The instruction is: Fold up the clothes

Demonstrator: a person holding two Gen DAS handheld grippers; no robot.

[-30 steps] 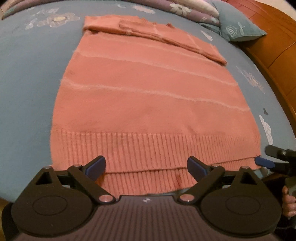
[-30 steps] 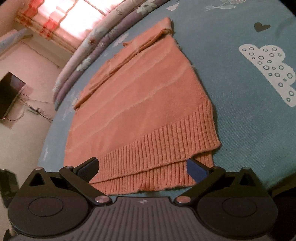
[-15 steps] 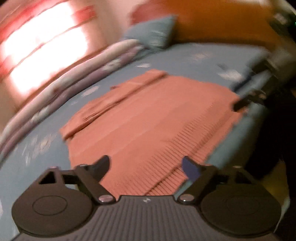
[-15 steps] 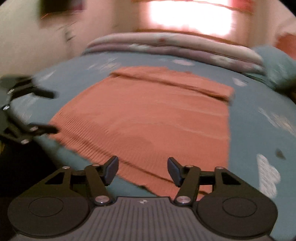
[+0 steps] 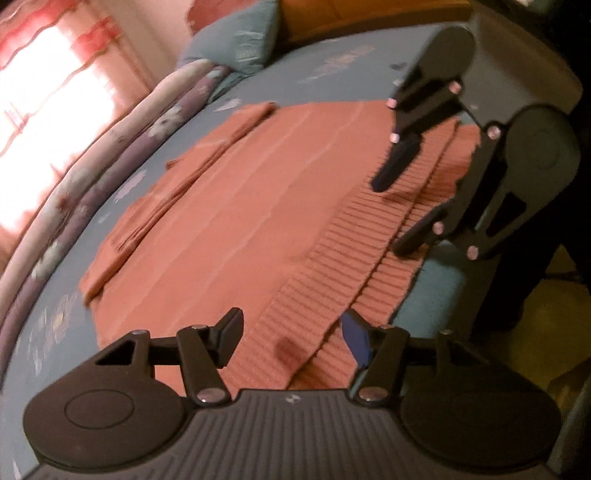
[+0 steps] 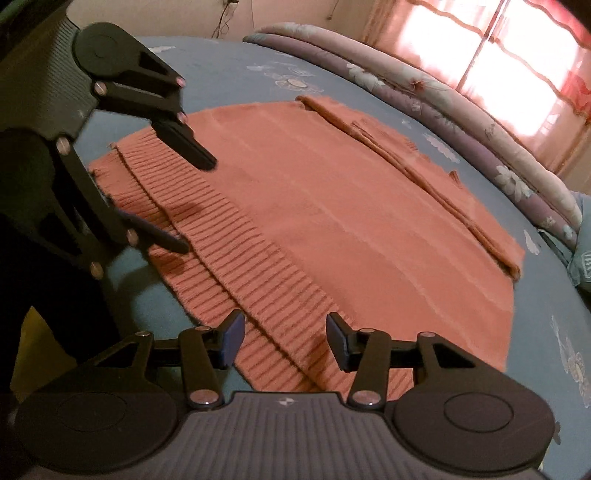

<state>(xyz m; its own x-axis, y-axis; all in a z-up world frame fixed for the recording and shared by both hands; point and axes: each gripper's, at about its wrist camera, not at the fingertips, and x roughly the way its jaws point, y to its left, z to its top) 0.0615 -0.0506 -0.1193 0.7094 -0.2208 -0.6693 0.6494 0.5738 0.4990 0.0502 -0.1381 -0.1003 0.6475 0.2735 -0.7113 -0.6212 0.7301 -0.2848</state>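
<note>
A salmon-pink knitted sweater (image 5: 258, 192) (image 6: 332, 206) lies flat on the bed, its sleeves (image 5: 192, 170) folded across the far end. Its ribbed hem (image 5: 332, 258) (image 6: 221, 236) lies along the near bed edge. My left gripper (image 5: 293, 336) (image 6: 195, 206) is rolled on its side at one hem corner, with the hem between its half-open jaws and the pads not pressing on it. My right gripper (image 6: 284, 338) (image 5: 388, 218) sits at the other hem corner, also on its side. Its jaws are closing around the hem, and a gap still shows.
The blue patterned sheet (image 6: 229, 66) surrounds the sweater. A rolled floral quilt (image 5: 110, 147) (image 6: 424, 88) runs along the far side below a bright curtained window. A blue pillow (image 5: 240, 48) and wooden headboard (image 5: 332, 18) stand at one end. Floor (image 5: 546, 314) lies past the near bed edge.
Both grippers have rolled onto their sides and slid apart to opposite corners of the hem. Both pairs of jaws have narrowed from wide open. The sweater has not moved.
</note>
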